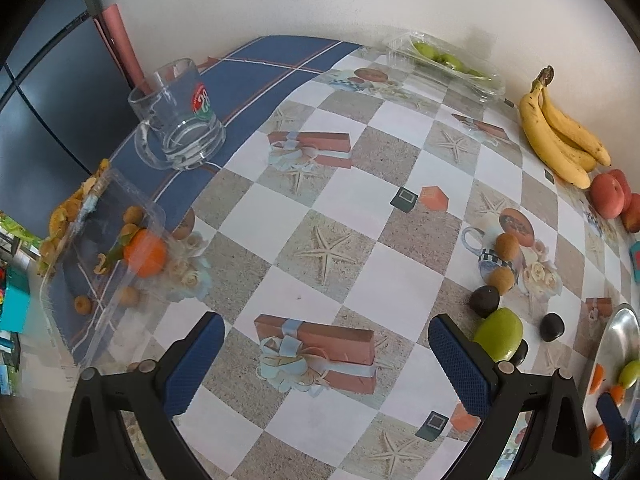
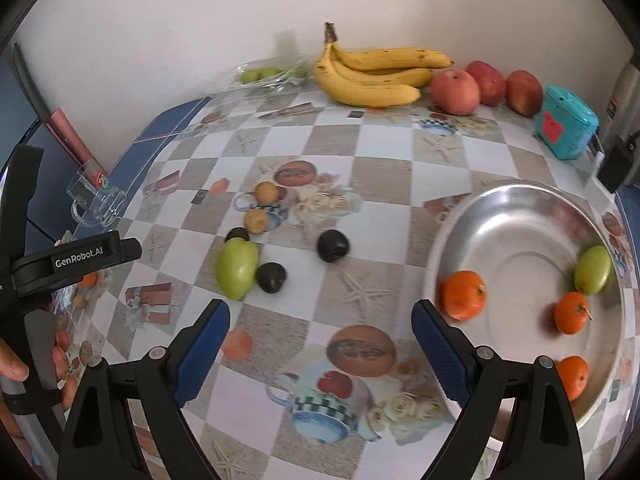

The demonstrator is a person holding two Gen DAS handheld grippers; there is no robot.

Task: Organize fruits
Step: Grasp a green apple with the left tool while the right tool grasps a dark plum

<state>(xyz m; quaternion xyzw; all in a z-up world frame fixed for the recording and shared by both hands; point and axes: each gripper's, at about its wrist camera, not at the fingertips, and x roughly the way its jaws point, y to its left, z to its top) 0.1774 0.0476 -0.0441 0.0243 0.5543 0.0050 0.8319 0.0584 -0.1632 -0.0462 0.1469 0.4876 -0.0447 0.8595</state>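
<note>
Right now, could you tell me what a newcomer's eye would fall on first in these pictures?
Probably the steel bowl at the right, holding three oranges and a green fruit. Next, the bananas and red apples lined along the back wall. Mid-table lies a loose cluster: a green fruit, dark plums and small brown fruits, with both grippers hovering open-jawed above the patterned cloth.

I see a metal bowl [image 2: 520, 216] holding three oranges [image 2: 463, 294] and one green fruit [image 2: 593, 269]; on the tablecloth lie a larger green fruit [image 2: 237, 267], three dark plums [image 2: 332, 245], two brown fruits [image 2: 256, 220]; by the wall, bananas [image 2: 372, 76], red apples [image 2: 456, 91], possibly green fruits in a clear box [image 2: 260, 75].
</note>
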